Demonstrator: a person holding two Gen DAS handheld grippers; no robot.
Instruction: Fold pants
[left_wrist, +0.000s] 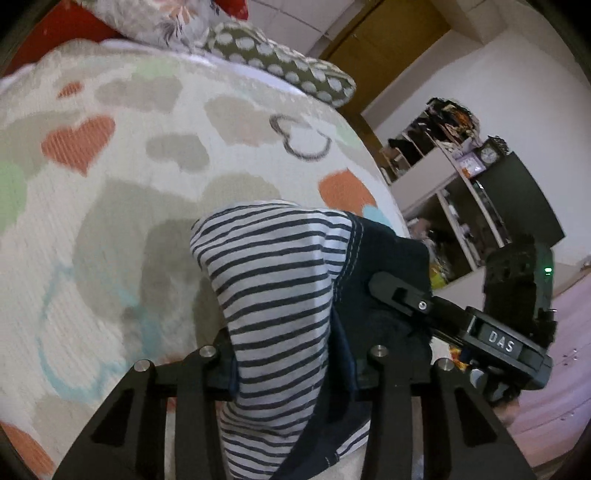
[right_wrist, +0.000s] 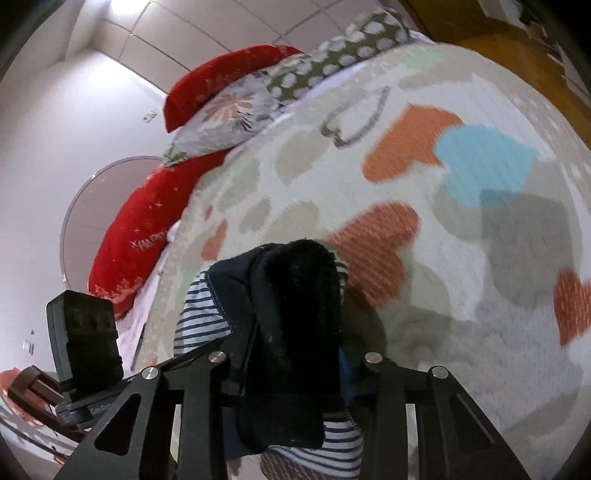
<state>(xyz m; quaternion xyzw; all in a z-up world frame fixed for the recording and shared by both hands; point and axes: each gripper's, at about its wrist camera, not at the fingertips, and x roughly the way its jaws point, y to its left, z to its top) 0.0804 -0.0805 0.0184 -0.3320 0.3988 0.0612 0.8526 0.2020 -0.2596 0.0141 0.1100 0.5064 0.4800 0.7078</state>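
Note:
The pants (left_wrist: 273, 295) are white with dark stripes and have dark navy parts. In the left wrist view my left gripper (left_wrist: 291, 354) is shut on a bunched striped fold, lifted above the bed. The right gripper (left_wrist: 402, 291) shows beside it, clamped on the navy edge. In the right wrist view my right gripper (right_wrist: 295, 362) is shut on the pants (right_wrist: 295, 332), where dark fuzzy fabric and a striped part hang between the jaws. The left gripper's body (right_wrist: 86, 332) shows at lower left.
A bedspread (left_wrist: 110, 184) with orange, blue and grey hearts covers the bed (right_wrist: 461, 221). Spotted and floral pillows (left_wrist: 280, 62) and red cushions (right_wrist: 147, 221) lie at its head. Shelves with clutter and a clock (left_wrist: 487, 155) stand beside the bed.

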